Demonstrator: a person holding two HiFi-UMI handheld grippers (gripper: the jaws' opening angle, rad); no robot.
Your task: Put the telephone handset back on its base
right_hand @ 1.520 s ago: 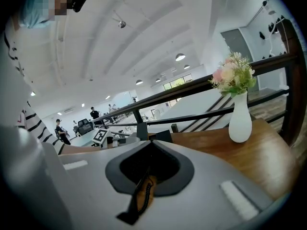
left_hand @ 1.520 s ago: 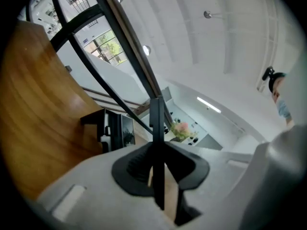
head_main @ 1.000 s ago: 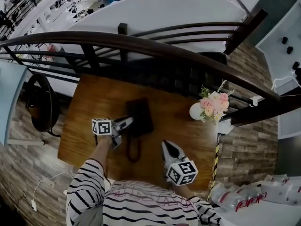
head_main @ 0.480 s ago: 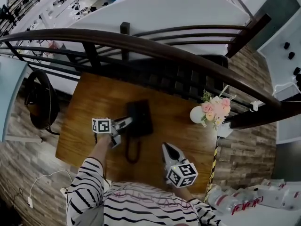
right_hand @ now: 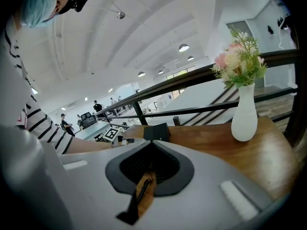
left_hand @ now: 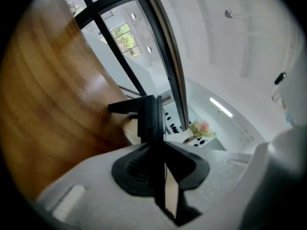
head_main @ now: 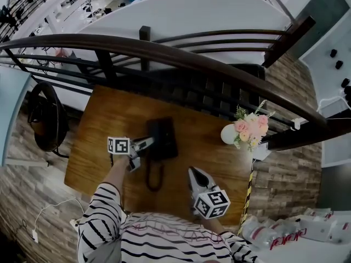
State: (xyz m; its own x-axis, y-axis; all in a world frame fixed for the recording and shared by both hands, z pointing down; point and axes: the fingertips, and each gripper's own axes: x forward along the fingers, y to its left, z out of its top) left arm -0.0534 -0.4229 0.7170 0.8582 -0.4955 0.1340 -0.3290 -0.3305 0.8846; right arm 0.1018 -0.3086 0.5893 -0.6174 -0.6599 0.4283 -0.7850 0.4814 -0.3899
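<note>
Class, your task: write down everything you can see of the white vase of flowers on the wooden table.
The vase is white and smooth, perhaps ceramic, with a slim neck widening to a rounded belly. It stands upright on the wooden table, near the far right corner, close to the dark railing. It holds a small bouquet of pink and cream flowers with green sprigs. Only the table and the stems touch it.
</note>
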